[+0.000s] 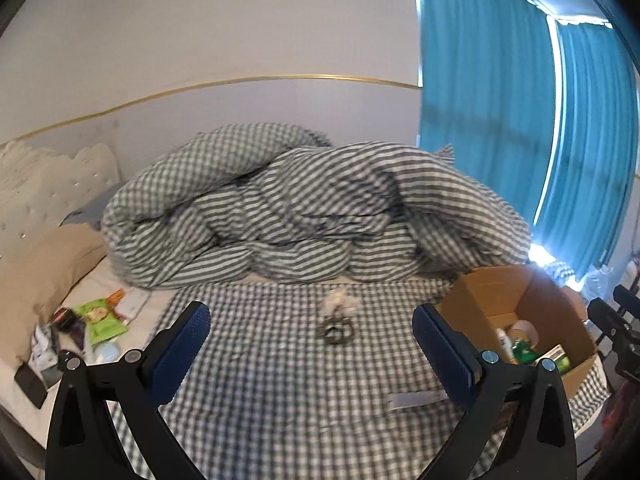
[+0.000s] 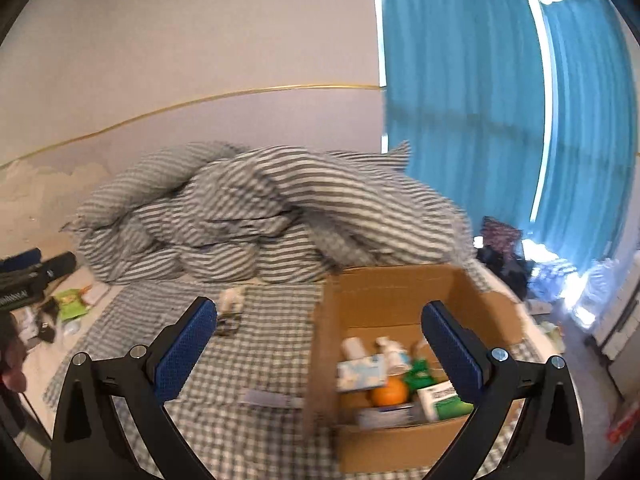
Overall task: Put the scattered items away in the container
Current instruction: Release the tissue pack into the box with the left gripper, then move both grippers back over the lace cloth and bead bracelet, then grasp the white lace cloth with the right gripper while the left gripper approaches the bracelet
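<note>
Daylight glows through the blue curtains (image 1: pixel 500 100) at right, glaring at their foot; both fisheye views bend edges, the right-wrist one motion-blurred.

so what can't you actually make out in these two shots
- Dark ring-like object on the bed, left wrist view: blurred, too small to identify.
- Cardboard box contents, right wrist view: motion blur; labels unreadable, right pad covers part.
- Pile of packets by the pillow: small, warped near the fisheye edge.

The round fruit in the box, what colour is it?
Orange. The round fruit lies in the cardboard box, and shows best in the right wrist view.
</note>
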`<state>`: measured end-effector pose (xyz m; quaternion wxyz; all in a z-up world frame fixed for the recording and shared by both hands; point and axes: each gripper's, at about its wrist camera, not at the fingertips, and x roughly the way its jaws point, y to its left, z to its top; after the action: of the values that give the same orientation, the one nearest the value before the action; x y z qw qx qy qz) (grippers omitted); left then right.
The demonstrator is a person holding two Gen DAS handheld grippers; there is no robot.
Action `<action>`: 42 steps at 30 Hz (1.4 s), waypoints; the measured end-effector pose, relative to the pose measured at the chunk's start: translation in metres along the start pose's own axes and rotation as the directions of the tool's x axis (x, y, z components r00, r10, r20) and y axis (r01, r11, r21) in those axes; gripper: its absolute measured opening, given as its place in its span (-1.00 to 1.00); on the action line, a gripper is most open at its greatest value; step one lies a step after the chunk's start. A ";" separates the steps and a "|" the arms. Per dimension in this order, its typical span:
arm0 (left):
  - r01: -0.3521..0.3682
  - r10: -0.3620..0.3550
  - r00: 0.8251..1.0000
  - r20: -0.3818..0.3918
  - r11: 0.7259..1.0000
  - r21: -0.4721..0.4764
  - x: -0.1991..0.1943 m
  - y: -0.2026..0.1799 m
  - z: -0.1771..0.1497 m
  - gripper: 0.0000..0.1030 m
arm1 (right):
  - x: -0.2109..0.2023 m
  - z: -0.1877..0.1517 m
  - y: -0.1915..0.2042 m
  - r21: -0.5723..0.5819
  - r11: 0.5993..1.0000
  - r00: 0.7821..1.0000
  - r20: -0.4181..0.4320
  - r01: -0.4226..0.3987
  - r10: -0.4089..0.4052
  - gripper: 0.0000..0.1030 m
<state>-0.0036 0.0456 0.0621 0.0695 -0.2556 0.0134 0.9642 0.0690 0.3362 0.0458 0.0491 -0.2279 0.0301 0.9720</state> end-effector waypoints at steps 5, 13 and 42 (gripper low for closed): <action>-0.019 0.018 0.999 -0.032 0.999 -0.026 0.015 0.025 -0.012 1.00 | 0.022 -0.012 0.039 -0.050 0.997 0.997 -0.046 -0.061 0.058 1.00; -0.031 0.029 0.998 -0.062 0.999 -0.037 0.051 0.040 -0.029 1.00 | 0.088 -0.027 0.082 -0.098 0.983 0.982 -0.118 -0.157 0.145 0.99; -0.041 0.034 0.970 -0.239 0.999 -0.025 0.259 0.055 -0.077 1.00 | 0.451 -0.062 0.148 -0.088 0.974 0.835 -0.535 -0.209 0.131 0.49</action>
<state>-0.1966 0.0198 -0.1337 0.0455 -0.3704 0.0119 0.9277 -0.3218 0.2210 -0.2057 -0.0643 -0.4843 -0.0072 0.8725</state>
